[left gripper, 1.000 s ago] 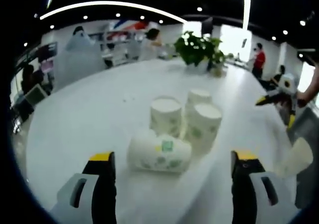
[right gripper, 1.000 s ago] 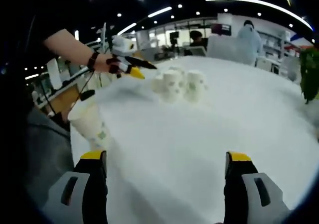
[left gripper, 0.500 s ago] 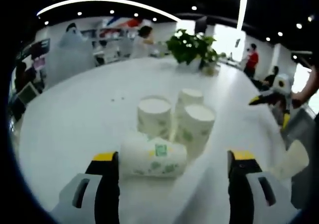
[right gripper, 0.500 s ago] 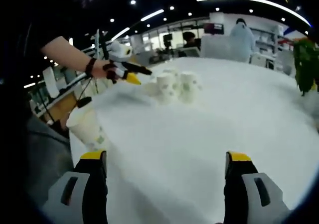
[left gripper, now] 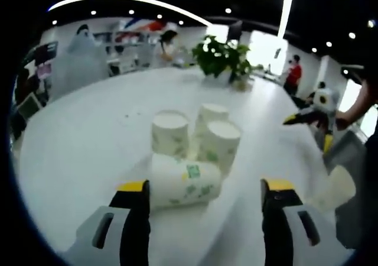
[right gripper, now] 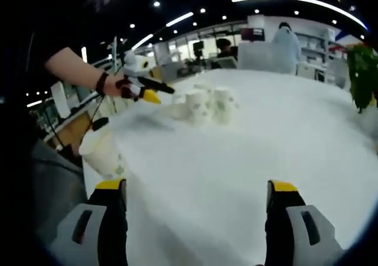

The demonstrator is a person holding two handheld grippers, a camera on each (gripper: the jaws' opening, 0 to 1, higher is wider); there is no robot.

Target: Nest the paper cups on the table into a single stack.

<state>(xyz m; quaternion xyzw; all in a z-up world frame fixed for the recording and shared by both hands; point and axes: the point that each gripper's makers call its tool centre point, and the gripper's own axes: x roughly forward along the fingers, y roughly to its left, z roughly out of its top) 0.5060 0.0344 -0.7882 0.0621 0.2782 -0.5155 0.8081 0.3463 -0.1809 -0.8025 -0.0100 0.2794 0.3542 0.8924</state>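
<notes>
Left gripper view: five paper cups (left gripper: 184, 183).

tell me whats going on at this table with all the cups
A person holds a two-jaw gripper in each hand at a white table. The left gripper hangs open just short of a paper cup lying on its side, with three upright cups bunched behind it. The right gripper is open and empty over bare tabletop. One more cup sits at the table's edge near the person. Nothing is stacked yet.
</notes>
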